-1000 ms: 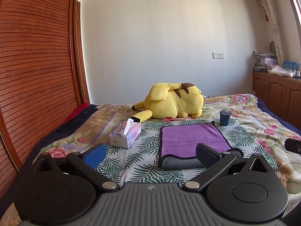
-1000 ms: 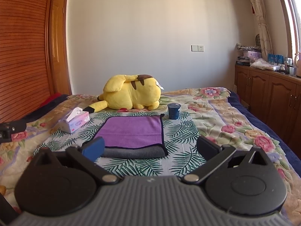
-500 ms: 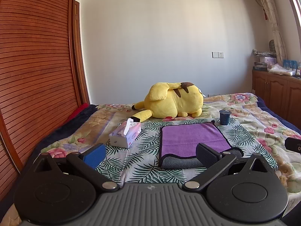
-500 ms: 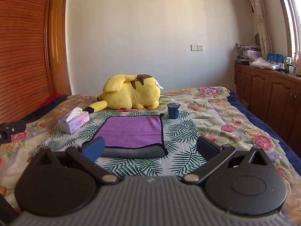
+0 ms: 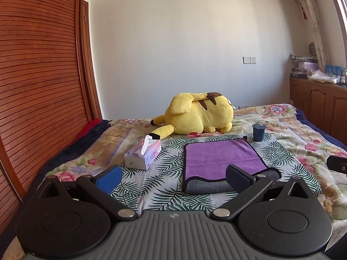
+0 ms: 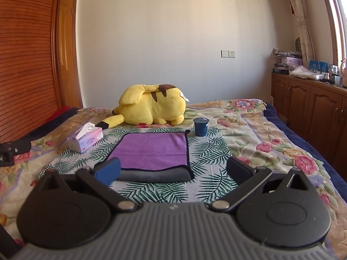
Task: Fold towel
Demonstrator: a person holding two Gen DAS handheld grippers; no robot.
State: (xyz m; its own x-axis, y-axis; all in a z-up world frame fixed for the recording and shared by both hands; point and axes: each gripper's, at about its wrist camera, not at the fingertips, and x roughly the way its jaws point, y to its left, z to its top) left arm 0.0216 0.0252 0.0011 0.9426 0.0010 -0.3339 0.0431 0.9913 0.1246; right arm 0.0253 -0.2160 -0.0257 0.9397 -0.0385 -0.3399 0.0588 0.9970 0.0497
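Bedroom with a plain white wall [image 5: 184, 54], slatted reddish wooden panelling [image 5: 39, 86] down the left side and low wooden cabinets [image 6: 308, 108] along the right, their top crowded with boxes and bottles too small to read. Bed [image 5: 303, 143] under a floral quilt, with a palm-leaf printed cloth [image 6: 208, 151] laid over its middle. Yellow plush toy [image 5: 195, 114] lying on its side at the far end of that cloth. Towel [image 6: 151, 149], purple face up with a dark edging, its near end doubled over to show a grey underside, flat on the leaf-print cloth between the plush and the grippers. Left gripper [image 5: 173, 176], jaws spread wide, holding nothing and touching nothing; its right finger overlaps the towel's near right corner in view, though contact cannot be judged. Right gripper [image 6: 172, 170], jaws likewise spread wide and empty, poised just short of the towel's folded near edge, its blue-padded left finger in line with the near left corner. Tissue box [image 6: 85, 139], pink and white, lettered "COTTON" on the side, one sheet standing up, left of the towel. Small dark blue cup [image 6: 201, 126] with a lid, just beyond the towel's far right corner. White wall socket [image 6: 228, 53].
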